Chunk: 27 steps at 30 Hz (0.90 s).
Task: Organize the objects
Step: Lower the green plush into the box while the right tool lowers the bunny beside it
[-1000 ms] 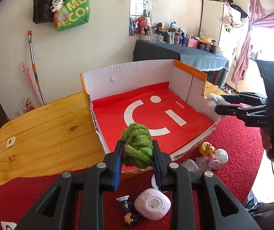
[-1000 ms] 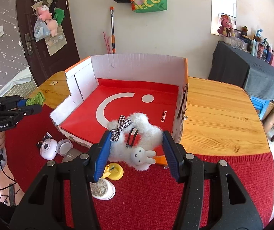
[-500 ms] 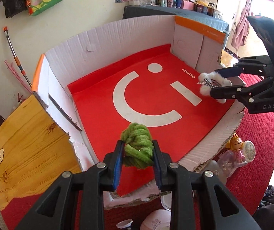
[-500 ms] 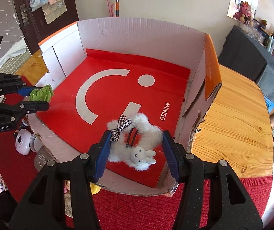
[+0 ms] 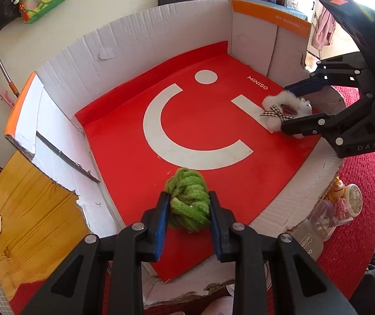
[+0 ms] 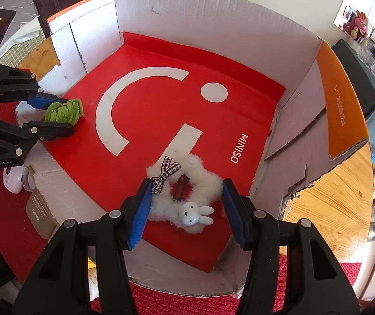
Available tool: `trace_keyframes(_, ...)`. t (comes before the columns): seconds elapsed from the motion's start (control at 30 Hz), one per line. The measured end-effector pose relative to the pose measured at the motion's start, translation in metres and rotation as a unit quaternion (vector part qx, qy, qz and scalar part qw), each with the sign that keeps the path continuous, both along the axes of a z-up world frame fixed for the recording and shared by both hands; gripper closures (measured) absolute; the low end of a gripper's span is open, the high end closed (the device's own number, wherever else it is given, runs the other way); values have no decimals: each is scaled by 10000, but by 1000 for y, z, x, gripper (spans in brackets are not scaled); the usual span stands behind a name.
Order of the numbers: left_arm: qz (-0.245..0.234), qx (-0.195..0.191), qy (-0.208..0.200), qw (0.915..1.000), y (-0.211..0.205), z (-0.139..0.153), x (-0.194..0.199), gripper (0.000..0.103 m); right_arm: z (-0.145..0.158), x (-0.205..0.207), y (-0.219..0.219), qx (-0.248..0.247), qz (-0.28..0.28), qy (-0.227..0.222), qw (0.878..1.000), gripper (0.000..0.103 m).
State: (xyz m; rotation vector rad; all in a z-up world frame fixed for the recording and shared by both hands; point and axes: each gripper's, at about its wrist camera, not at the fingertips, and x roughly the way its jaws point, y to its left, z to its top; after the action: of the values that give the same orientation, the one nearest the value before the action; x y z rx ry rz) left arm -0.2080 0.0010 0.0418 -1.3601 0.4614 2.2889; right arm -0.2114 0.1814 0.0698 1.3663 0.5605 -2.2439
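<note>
My left gripper (image 5: 187,202) is shut on a green fuzzy scrunchie (image 5: 188,200) and holds it just above the near part of the red floor of the open cardboard box (image 5: 135,39). It also shows in the right wrist view (image 6: 62,110). My right gripper (image 6: 186,194) is shut on a white fluffy scrunchie (image 6: 200,183) with a checked bow and a small bunny head, low over the box floor near the MINISO lettering. This scrunchie shows in the left wrist view (image 5: 279,107) between the other gripper's fingers (image 5: 303,123).
The box (image 6: 213,26) has white walls with orange top flaps and a torn front edge. Outside it on the red cloth (image 5: 358,236) lie small figurines (image 5: 339,199), a clear bottle (image 5: 308,236) and a white round device (image 6: 14,181). Bare wooden table (image 5: 30,210) lies to the left.
Both grippers have moved forward and down from in front of the box to over its red floor, each still holding its scrunchie.
</note>
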Motion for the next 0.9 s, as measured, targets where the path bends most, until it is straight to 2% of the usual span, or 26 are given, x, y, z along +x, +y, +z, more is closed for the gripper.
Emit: trace_keyframes(0.9,-4,-13,-23,10000,3,0,0,72,2,17,4,160,108,-68,9998,50)
